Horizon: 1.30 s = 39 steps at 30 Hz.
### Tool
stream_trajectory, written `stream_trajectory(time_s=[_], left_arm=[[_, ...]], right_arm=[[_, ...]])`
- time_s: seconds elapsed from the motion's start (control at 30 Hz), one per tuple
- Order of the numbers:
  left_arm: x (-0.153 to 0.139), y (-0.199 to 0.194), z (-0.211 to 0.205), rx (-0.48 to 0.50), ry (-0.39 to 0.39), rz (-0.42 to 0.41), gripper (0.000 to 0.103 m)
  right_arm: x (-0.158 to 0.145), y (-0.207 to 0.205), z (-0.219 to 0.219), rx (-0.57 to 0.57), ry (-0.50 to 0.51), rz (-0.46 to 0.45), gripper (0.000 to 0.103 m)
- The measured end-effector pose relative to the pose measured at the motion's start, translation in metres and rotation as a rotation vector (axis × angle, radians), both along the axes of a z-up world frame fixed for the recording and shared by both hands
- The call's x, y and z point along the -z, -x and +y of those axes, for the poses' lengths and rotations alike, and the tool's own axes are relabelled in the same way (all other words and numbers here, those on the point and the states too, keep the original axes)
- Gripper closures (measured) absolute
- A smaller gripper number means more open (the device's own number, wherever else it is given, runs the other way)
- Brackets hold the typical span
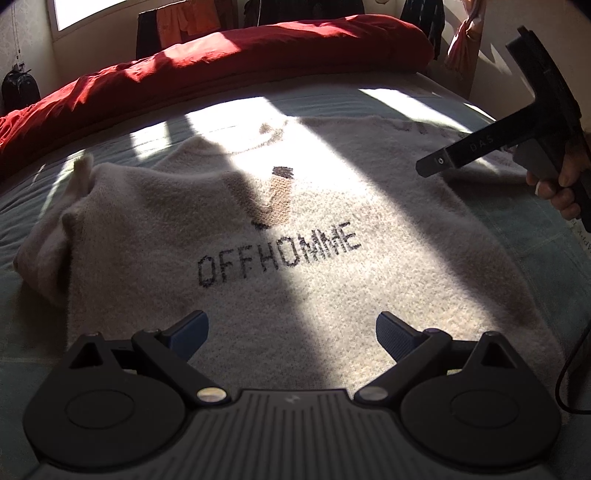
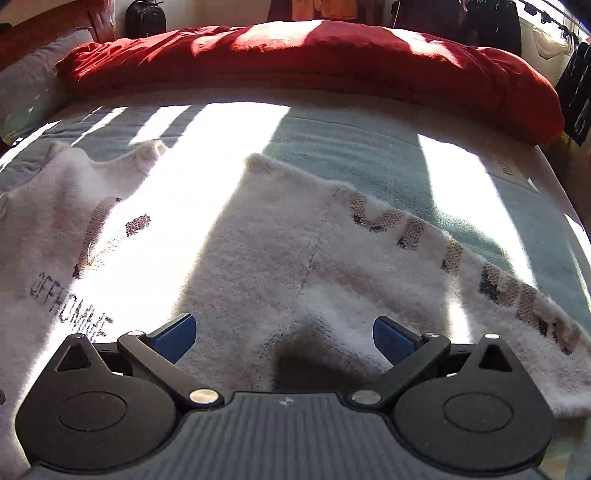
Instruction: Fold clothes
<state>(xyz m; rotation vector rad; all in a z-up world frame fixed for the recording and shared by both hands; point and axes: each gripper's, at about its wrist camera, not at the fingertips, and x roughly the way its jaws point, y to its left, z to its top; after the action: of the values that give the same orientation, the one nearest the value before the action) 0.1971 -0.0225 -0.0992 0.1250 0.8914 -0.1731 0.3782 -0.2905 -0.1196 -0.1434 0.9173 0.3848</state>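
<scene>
Left wrist view looks down on a cream fuzzy sweater (image 1: 295, 236) that lies spread on the bed (image 1: 369, 99), front side up. On its chest I can read the dark letters "OFFHOMME" (image 1: 279, 254), and just above the letters there is a brown knitted cup figure (image 1: 279, 199). The left gripper (image 1: 291, 334) hovers above the lower part of the sweater, below the letters. Its blue fingers (image 1: 192, 334) stand wide apart and there is nothing between them.

One sleeve is folded in at the side of the sweater and makes a thick bundle (image 1: 55, 229). On the other side of the sweater a hand (image 1: 557, 184) holds the right gripper, seen from the side above the cloth.

In the right wrist view, the right gripper (image 2: 284, 338) is over the sweater (image 2: 258, 258), near the place where the other sleeve (image 2: 461, 258) joins the body. This sleeve lies stretched out away from the body and has a brown and dark pattern along its edge. The blue fingers (image 2: 391, 339) are also wide apart and hold nothing.

Beyond the sweater, along the far edge of the bed, lies a red duvet (image 2: 314, 62), rolled up. Strong sunlight falls in stripes over the sweater and the pale green sheet (image 2: 369, 147) around it. Behind the duvet some clothes (image 2: 332, 7) hang near the wall.
</scene>
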Motion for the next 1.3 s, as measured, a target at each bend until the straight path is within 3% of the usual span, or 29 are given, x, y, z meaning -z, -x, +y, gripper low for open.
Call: stream_trajectory(time_s=[0.17, 0.27, 0.4, 0.6, 0.7, 0.77, 1.0, 1.17, 1.3], left_arm=[[-0.002, 0.005, 0.006, -0.018, -0.017, 0.004, 0.006], [-0.001, 0.009, 0.009, -0.022, -0.033, 0.010, 0.006], [0.007, 0.014, 0.011, 0.004, -0.055, 0.034, 0.006], [0.033, 0.020, -0.004, 0.073, -0.068, 0.089, 0.006], [0.049, 0.034, -0.007, 0.091, -0.072, 0.134, 0.006], [0.050, 0.048, -0.007, 0.097, -0.086, 0.122, 0.006], [0.051, 0.091, -0.007, 0.171, -0.145, 0.193, 0.004], [0.029, 0.081, -0.018, 0.206, -0.129, 0.116, 0.004], [0.026, 0.052, -0.029, 0.202, -0.073, 0.059, 0.004]], right_arm=[[0.015, 0.018, 0.042, -0.139, -0.131, 0.071, 0.000], [0.036, 0.030, 0.053, -0.118, -0.115, 0.152, 0.000], [0.035, 0.066, 0.047, -0.086, -0.072, 0.154, 0.000], [0.032, 0.114, 0.029, 0.050, -0.165, 0.212, 0.000], [0.037, 0.126, 0.030, 0.123, -0.171, 0.187, 0.000], [0.040, 0.129, 0.033, 0.155, -0.165, 0.169, 0.000], [0.048, 0.131, 0.049, 0.142, -0.068, 0.131, 0.000], [0.046, 0.131, 0.048, 0.141, -0.062, 0.122, 0.000], [0.025, 0.135, 0.045, 0.142, -0.089, 0.064, 0.000]])
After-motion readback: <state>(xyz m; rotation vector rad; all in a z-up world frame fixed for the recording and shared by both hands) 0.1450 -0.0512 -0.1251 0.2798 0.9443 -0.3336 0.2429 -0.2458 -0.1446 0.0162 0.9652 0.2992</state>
